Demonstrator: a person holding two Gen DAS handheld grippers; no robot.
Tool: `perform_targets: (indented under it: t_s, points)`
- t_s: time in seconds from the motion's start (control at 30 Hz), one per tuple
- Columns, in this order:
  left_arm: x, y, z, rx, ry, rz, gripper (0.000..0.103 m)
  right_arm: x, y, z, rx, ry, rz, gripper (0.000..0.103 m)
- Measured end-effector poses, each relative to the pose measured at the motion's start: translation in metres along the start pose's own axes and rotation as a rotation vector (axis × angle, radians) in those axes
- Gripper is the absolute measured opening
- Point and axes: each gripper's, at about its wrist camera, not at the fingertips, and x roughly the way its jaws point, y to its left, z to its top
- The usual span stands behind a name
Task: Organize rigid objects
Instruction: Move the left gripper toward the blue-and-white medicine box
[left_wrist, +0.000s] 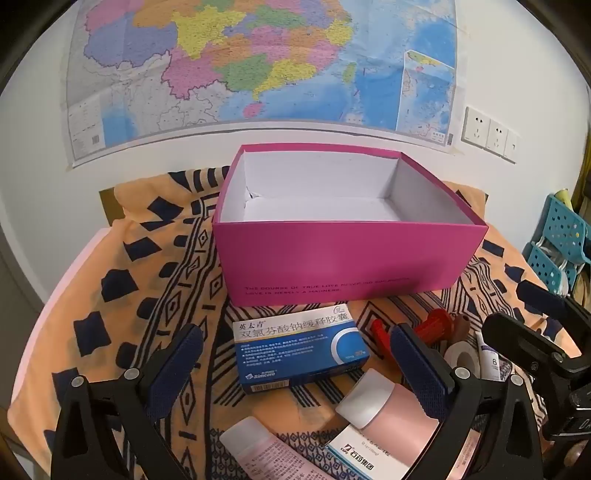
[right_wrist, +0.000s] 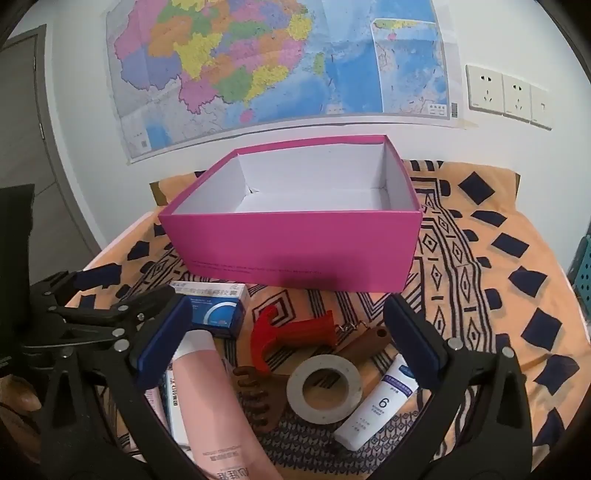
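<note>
My left wrist view looked forward and down from close above the blue medicine box (left_wrist: 299, 347). My right wrist view faced likewise, over the tape roll (right_wrist: 324, 387). Both shared the pink box (left_wrist: 347, 254) and wall map (right_wrist: 273, 59).

Both grippers spread wide, holding nothing.
The left gripper (left_wrist: 295, 365) and right gripper (right_wrist: 291, 339) hover side by side on the near side of the pink box (left_wrist: 347, 254), jaws parted.
</note>
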Motion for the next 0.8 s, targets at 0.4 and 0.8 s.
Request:
perform_targets:
  t_s: [0.4,0.8]
  points:
    - [0.0007,0.0004,0.0017,-0.004,0.003,0.002,0.103,0.0032,-0.0005,0.0025,0.028,0.05,0.017,0.103]
    - [0.0011,0.0007,0.0012,-0.004,0.0,0.001,0.103,0.0034,0.0017,0.0026,-0.025,0.015,-0.005,0.103]
